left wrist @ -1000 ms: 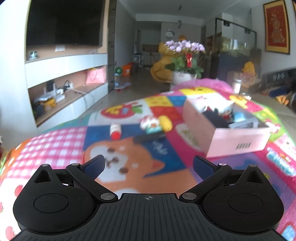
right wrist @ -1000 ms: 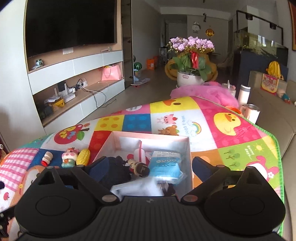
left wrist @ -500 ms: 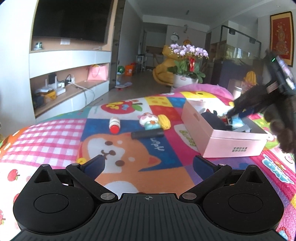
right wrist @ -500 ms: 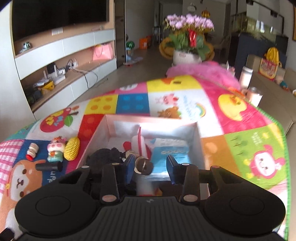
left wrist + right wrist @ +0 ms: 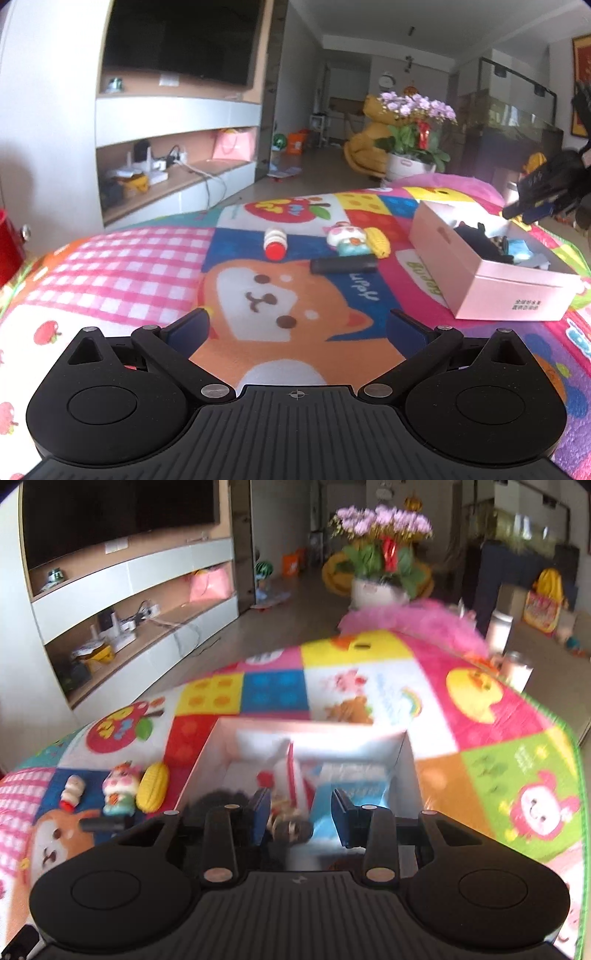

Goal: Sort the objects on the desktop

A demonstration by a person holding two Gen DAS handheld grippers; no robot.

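Note:
A pink cardboard box (image 5: 509, 291) (image 5: 410, 764) sits on the colourful mat and holds a black item, a blue packet (image 5: 354, 786) and a small brown roll (image 5: 291, 829). Left of it lie a red-capped white bottle (image 5: 275, 242) (image 5: 72, 792), a small figurine (image 5: 349, 238) (image 5: 120, 788), a yellow corn toy (image 5: 378, 240) (image 5: 153, 786) and a black stick (image 5: 343, 264) (image 5: 105, 824). My left gripper (image 5: 299, 328) is open and empty, low over the mat near the dog picture. My right gripper (image 5: 299, 821) hangs over the box's near end, jaws partly closed with a gap, touching nothing; it shows in the left wrist view (image 5: 539, 205).
The mat (image 5: 122, 273) covers a raised surface with rounded edges. A red cup (image 5: 9, 240) stands at its far left. A flower pot (image 5: 380, 587), a white tumbler (image 5: 519, 666) and a TV shelf unit (image 5: 173, 155) lie beyond the mat.
My right gripper's jaws went from wide open to narrow, then opened slightly, and it rose a little over the box. My left gripper drifted left and lower over the mat, still open.

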